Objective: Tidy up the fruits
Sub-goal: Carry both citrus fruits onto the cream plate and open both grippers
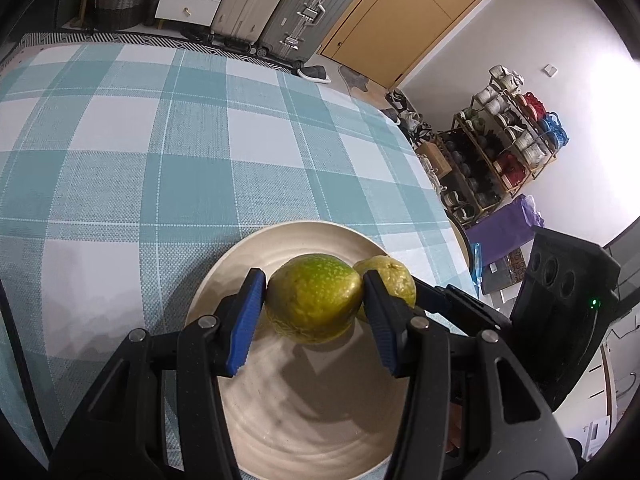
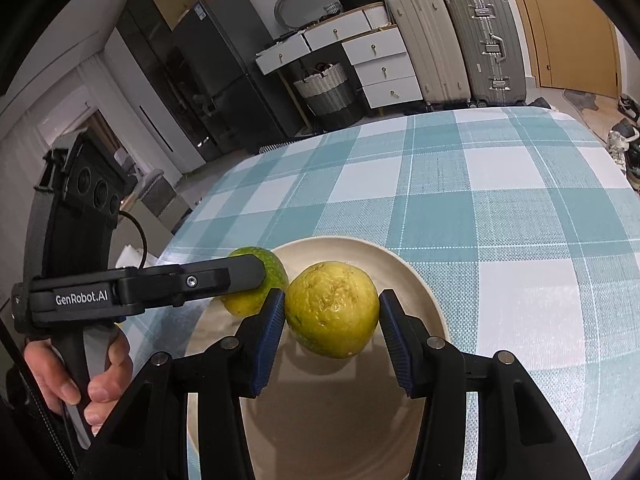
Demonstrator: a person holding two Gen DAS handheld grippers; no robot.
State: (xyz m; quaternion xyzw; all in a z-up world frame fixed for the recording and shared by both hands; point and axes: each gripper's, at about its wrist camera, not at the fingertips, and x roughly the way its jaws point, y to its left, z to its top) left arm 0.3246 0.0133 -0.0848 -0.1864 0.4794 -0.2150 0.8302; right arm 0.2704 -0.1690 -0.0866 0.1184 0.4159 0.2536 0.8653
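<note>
Both fisheye views are evenly lit and mostly sharp at centre. Straight lines bow toward the black vignetted corners. In the left wrist view, glare washes out the wall (image 1: pixel 592 92) at upper right. Soft shadows fall on the plate (image 1: pixel 304 412), suggesting, perhaps, an overhead lamp. Distant clutter looks slightly soft.

checked tablecloth (image 1: pixel 140 152) | 2 suitcases (image 2: pixel 456 44) | white drawers (image 2: pixel 384 68) | woven basket (image 2: pixel 326 88) | shoe rack (image 1: pixel 500 148) | door (image 1: pixel 404 12)
</note>
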